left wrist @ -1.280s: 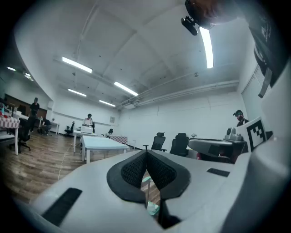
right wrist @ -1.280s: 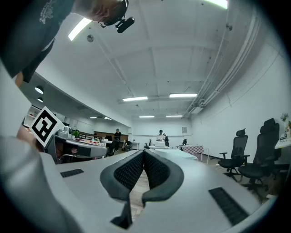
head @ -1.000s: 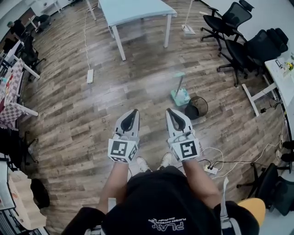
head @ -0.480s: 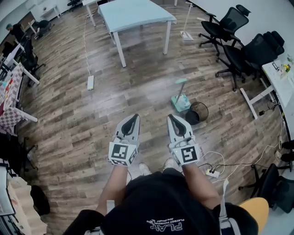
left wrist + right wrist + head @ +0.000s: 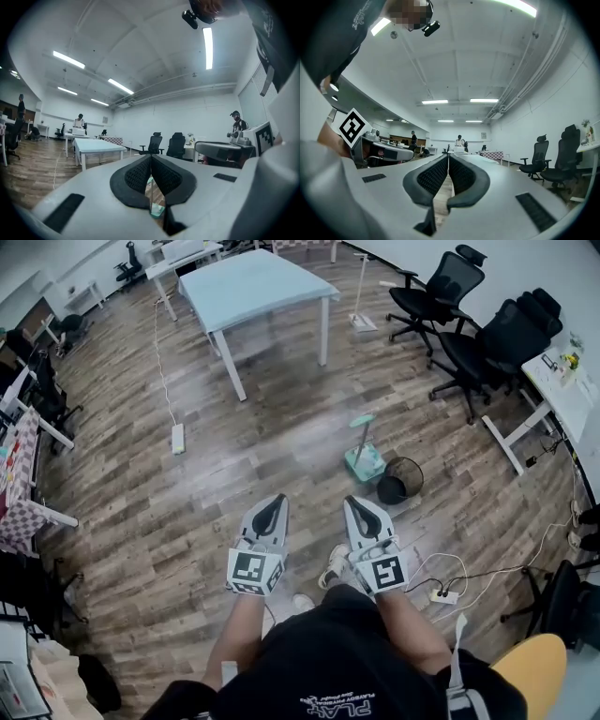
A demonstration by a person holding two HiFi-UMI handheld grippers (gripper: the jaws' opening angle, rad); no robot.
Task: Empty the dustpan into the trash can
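A teal dustpan (image 5: 365,463) stands on the wooden floor with its long handle (image 5: 361,427) upright. Right beside it sits a black mesh trash can (image 5: 400,480). Both are ahead of me and slightly right. My left gripper (image 5: 275,502) and right gripper (image 5: 355,502) are held side by side in front of my body, pointing forward, short of the dustpan. Both are shut and hold nothing. In the left gripper view the pads (image 5: 140,174) meet at the tip (image 5: 151,157), and a sliver of the teal dustpan (image 5: 157,209) shows below them. The right gripper (image 5: 448,157) is likewise closed.
A light blue table (image 5: 253,282) stands farther ahead. Black office chairs (image 5: 497,338) and a white desk (image 5: 555,390) line the right side. A power strip (image 5: 178,438) lies on the floor at left, another power strip (image 5: 441,596) with cables at right. People stand far off (image 5: 80,123).
The person has stepped forward, so the dustpan and trash can lie closer to the grippers. Both grippers stay shut and side by side.
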